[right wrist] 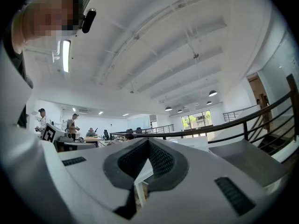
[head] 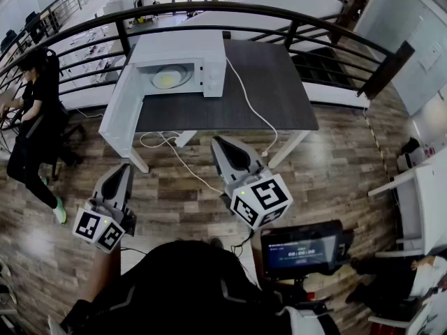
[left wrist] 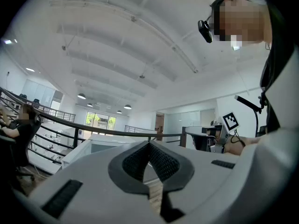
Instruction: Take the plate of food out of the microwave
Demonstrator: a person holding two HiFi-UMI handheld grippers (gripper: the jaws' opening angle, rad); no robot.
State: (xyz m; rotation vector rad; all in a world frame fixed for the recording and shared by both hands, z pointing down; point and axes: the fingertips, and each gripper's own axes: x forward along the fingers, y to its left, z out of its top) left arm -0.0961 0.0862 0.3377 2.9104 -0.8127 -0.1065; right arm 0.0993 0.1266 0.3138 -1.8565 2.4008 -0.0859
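Observation:
In the head view a white microwave [head: 183, 63] stands at the back left of a dark table [head: 272, 89]. Its door [head: 120, 110] hangs wide open to the left. Inside lies a plate of yellowish food [head: 170, 77]. Both grippers are held low over the wooden floor, well short of the table. The left gripper [head: 125, 169] points up towards the door's lower corner, and its jaws meet at the tip with nothing between them [left wrist: 149, 144]. Below the table's front edge the right gripper [head: 218, 143] is shut and empty too [right wrist: 148, 141].
A black railing [head: 209, 9] curves behind the table. A white cable [head: 253, 107] runs from the microwave across the table to the floor. A person [head: 35, 117] sits at the left. A small screen [head: 302, 248] is at lower right, white furniture [head: 426, 201] at the right edge.

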